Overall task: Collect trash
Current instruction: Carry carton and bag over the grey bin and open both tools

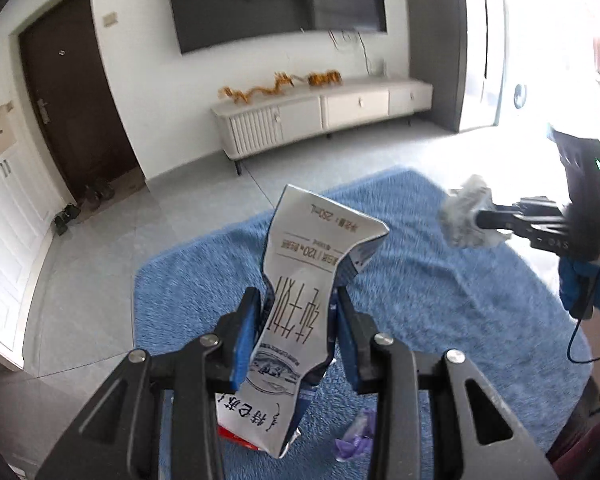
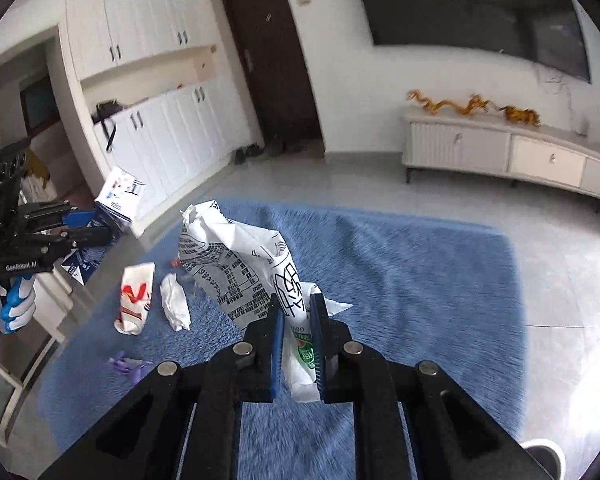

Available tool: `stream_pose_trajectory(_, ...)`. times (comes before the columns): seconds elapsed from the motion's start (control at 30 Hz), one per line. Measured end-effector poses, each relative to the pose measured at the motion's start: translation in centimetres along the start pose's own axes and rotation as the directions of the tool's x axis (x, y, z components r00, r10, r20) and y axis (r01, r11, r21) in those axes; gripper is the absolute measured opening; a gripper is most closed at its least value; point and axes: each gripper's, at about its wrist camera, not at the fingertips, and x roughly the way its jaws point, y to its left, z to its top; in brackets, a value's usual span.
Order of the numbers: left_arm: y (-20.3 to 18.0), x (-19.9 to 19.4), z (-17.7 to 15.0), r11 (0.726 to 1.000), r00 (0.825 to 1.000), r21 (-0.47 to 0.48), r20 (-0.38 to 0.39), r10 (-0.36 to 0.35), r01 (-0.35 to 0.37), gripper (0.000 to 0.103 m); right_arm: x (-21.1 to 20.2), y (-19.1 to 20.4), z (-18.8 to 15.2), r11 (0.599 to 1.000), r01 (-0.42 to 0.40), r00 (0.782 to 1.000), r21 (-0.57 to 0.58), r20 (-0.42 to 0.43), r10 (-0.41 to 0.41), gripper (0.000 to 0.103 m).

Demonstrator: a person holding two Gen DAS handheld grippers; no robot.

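The left gripper (image 1: pixel 296 320) is clamping a crushed white milk carton with black lettering and a blue base (image 1: pixel 300 312), its blue pads pressing both flanks of the carton's waist, and the carton is riding clear above the shaggy blue rug (image 1: pixel 440 320). The right gripper (image 2: pixel 298 332) is closing tight on a crumpled white printed wrapper with black text and a green patch (image 2: pixel 236 264), which is billowing forward and to the left beyond the fingertips. Both pieces are hanging in the air, each held in its own tongs.

So two items of trash are being carried, and neither is being dropped anywhere yet: no bin or bag is showing in either view, so where they are heading cannot be told.

Left of the right gripper, more litter is lying on the rug: a flattened white and red paper sleeve (image 2: pixel 134 300), a small twisted white tissue wad (image 2: pixel 175 304) just beside it, and a scrap of purple film (image 2: pixel 126 364) nearer the tongs. A small red fragment (image 2: pixel 175 264) is peeking out beyond the wrapper's edge. Judging by this, the collecting is roughly midway: two pieces are in hand, at least three or four are waiting.
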Motion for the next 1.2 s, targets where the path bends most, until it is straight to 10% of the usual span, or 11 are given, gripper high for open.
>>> stream_pose_trajectory(0.3, -2.5, -5.8, 1.6, 0.997, 0.992, -0.073, 0.126, -0.003, 0.012, 0.035, -11.6, -2.5, -2.0, 0.988, 0.131, 0.978, 0.078, 0.155, -0.142, 0.012)
stream_pose_trajectory(0.63, -13.5, -6.0, 5.7, 0.976, 0.962, -0.004, 0.173, -0.213, 0.217, 0.035, -21.4, -8.8, -8.0, 0.919, 0.295, 0.916, 0.263, 0.196, -0.350, 0.012)
stream_pose_trajectory(1.2, -41.7, 12.9, 8.6, 0.872, 0.868, 0.097, -0.200, -0.455, 0.479, 0.035, -18.5, -24.4, -23.0, 0.696, 0.466, 0.872, 0.547, -0.149, -0.467, 0.013)
